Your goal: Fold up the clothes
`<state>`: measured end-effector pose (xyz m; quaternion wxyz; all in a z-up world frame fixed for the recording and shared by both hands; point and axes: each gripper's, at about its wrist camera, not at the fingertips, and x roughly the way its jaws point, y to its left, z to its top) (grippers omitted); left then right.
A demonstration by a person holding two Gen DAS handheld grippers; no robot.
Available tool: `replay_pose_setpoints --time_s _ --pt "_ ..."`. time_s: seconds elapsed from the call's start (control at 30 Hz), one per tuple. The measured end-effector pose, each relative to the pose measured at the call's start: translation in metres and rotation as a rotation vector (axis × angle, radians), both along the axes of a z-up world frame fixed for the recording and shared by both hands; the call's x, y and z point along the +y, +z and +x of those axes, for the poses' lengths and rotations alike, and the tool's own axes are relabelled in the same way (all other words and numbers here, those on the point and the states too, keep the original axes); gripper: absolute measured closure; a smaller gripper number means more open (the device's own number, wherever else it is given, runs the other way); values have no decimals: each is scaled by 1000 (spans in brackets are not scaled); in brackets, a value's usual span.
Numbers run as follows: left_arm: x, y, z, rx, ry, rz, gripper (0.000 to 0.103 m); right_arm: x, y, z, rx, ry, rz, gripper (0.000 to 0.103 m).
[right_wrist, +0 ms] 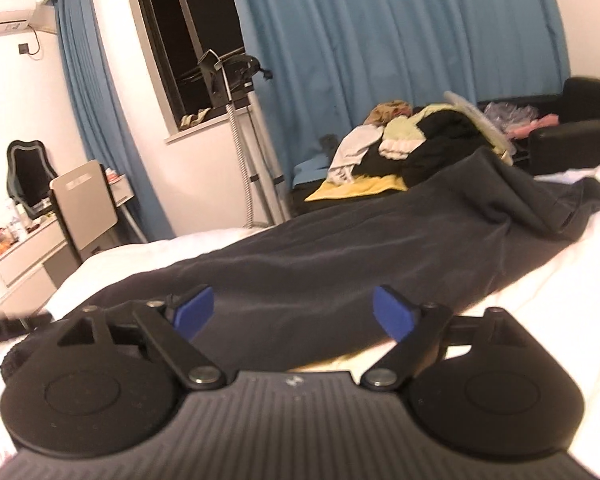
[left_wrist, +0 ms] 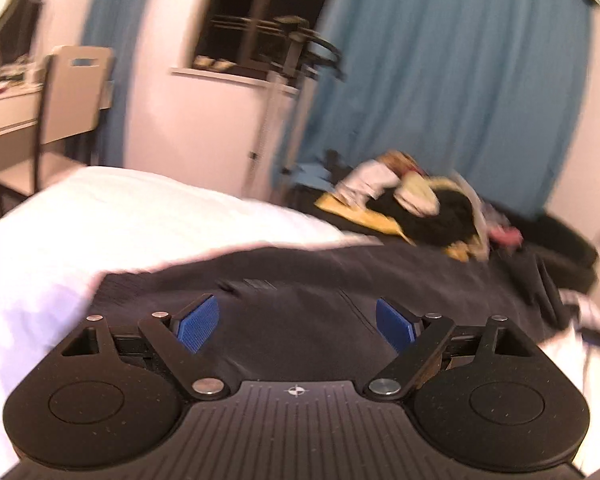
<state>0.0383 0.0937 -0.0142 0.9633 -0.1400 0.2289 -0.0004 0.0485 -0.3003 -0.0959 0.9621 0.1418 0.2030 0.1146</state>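
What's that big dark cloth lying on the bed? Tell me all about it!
The big dark grey, soft-looking fabric garment lies stretched out long across the white bed sheet, mostly flat with gentle wrinkles. Its far end is bunched into folds. Neither pair of tongs grips it; what kind of garment it is I cannot tell.

Dark garment [right_wrist: 320,256] on white bed [right_wrist: 540,280]

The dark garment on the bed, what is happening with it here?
A person with a gripper in each hand is folding clothes. The dark garment lies stretched across the white bed. The left gripper and the right gripper are both open above it, holding nothing. More clothes are heaped behind.
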Motion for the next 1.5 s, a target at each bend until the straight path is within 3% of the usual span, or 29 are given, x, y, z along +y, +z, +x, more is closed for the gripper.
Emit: replay_pose_setpoints --time_s 0.03,0.27,0.47,0.53,0.7,0.77,0.8,0.83,0.93,1.1,1.3,1.37,1.5 --pt "16 6 2 8 27 -29 15 -3 -2 2 6 3 14 0" --pt "118 13 44 180 150 -162 15 -15 -26 25 137 -14 94 0" --pt "169 -31 96 345 233 -360 17 -9 -39 39 187 10 130 0" --pt "176 -45 111 386 224 -448 30 -10 -44 42 205 6 140 0" --pt "174 -69 145 464 210 -563 45 -14 -57 53 243 3 164 0" --pt "174 -77 161 478 237 -576 46 -15 -63 60 257 3 167 0" --pt "175 -78 165 474 253 -572 52 -14 -66 63 262 1 165 0" --pt "175 -77 168 474 270 -558 65 -13 -69 67 266 -3 161 0" --pt "170 -68 163 450 297 -511 82 -14 -76 76 286 -11 167 0" --pt "138 3 122 286 209 -367 89 -14 -75 76 271 -22 158 0" --pt "64 84 26 89 -35 -201 92 -18 -54 45 195 -16 160 0" --pt "36 92 -12 65 -119 -186 93 -17 -45 31 164 4 158 0" --pt "-15 77 -87 92 -249 -127 94 -9 -31 5 112 61 147 0"
